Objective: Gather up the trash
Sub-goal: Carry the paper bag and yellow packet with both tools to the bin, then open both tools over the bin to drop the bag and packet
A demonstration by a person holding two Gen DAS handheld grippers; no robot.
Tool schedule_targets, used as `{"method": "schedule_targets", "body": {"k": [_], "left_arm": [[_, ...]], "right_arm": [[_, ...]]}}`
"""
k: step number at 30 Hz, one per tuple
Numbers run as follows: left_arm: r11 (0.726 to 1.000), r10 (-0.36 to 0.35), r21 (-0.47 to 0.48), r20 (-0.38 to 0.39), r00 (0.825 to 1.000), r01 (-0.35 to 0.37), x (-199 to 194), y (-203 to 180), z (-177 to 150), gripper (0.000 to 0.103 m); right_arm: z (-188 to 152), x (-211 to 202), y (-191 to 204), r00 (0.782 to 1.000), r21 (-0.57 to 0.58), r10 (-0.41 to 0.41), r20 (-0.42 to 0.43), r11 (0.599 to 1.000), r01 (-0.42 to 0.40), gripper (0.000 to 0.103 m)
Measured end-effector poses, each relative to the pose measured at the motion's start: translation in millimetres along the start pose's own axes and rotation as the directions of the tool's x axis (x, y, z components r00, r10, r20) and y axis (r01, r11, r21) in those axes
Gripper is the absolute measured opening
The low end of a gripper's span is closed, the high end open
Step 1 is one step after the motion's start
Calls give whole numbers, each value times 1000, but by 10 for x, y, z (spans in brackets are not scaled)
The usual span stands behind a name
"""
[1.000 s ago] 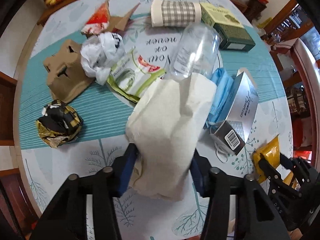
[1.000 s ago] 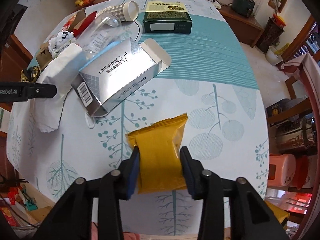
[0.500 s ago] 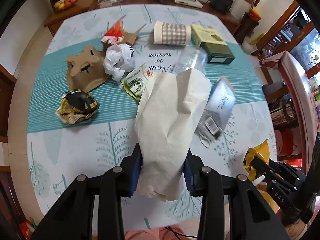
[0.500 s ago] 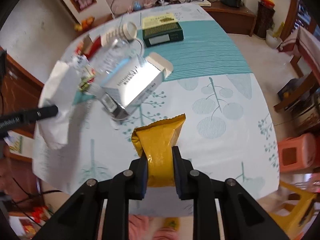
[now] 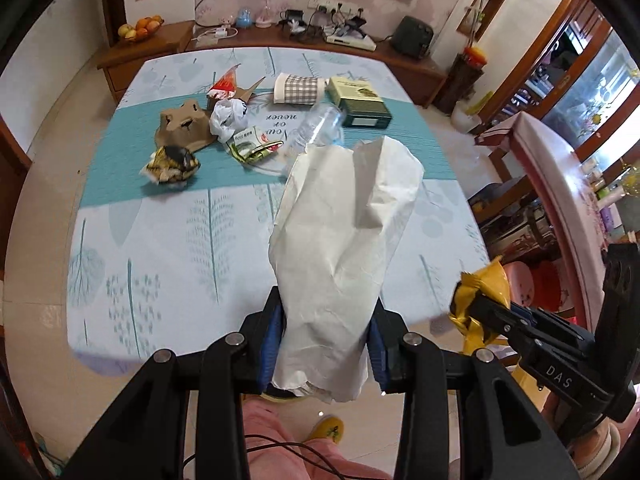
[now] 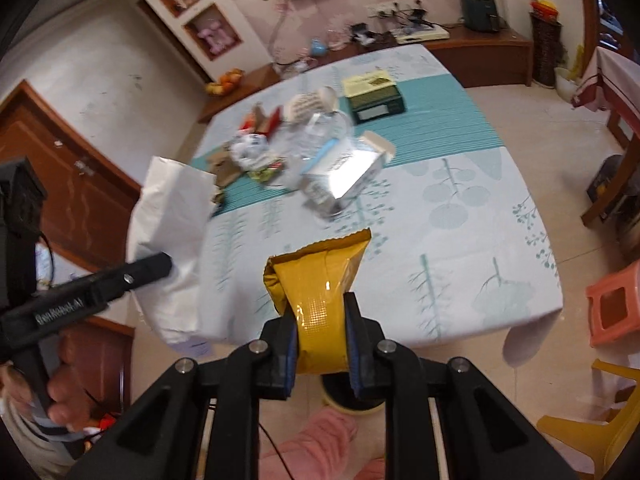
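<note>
Left wrist view: a surface under a pale tablecloth with tree prints and a teal band fills a living room with a wooden sideboard along the far wall. The left tongs pinch a crumpled white paper bag, held clear above the near edge; their jaws have just been closing on it. On the teal band lie a brown cardboard cup carrier, a crumpled black-and-gold wrapper, a clear plastic bottle, a checked paper cup and a dark green box.

Right wrist view: the right tongs are clamped on a shiny yellow foil packet, raised off the surface; their jaws have just been closing on it. A silver carton lies beyond, beside the bottle. A hand grips the left tool's handle.
</note>
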State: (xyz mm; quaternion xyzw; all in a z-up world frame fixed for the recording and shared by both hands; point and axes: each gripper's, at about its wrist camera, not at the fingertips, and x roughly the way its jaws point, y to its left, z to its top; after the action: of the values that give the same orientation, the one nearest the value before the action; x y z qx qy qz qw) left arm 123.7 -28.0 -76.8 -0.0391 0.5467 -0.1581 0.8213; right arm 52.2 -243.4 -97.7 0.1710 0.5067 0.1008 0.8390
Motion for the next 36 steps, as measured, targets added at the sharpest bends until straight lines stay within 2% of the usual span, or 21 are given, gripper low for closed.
{"method": "schedule_targets", "body": {"k": [5, 9, 14, 18, 25, 27, 33, 36], "left_arm": [[997, -61, -53, 58, 996, 64, -300, -47, -556, 36], [995, -80, -56, 94, 992, 86, -398, -86, -982, 36], [1000, -18, 3, 105, 994, 17, -321, -146, -1434, 36], [1000, 9, 20, 101, 995, -11, -163, -114, -1688, 36], [999, 8, -32, -23, 1000, -9, 527, 127, -1979, 37], [1000, 10, -21, -76, 997, -12, 845, 204, -2072, 37], [999, 47, 32, -144, 989, -43, 1814, 449, -2364, 37], [997, 77, 44, -157, 985, -71, 2221, 575, -2456, 40]], "right_arm": [[-297, -178, 106, 999, -48, 41, -6, 998, -41, 16], [-576, -197, 112, 996, -32, 77, -32, 996, -78, 16], [-910, -56, 91, 990, -5, 113, -81, 994, -114, 16], [-1166, 220, 41, 982, 31, 118, -149, 993, -115, 16], [-1541, 812, -135, 971, 84, 86, -221, 994, -69, 16], [-1654, 1065, -218, 967, 107, 78, -242, 993, -53, 16], [-1978, 1852, -561, 967, 186, 30, -253, 982, 18, 16], [-2154, 2312, -757, 961, 230, 2, -277, 971, 64, 16]]}}
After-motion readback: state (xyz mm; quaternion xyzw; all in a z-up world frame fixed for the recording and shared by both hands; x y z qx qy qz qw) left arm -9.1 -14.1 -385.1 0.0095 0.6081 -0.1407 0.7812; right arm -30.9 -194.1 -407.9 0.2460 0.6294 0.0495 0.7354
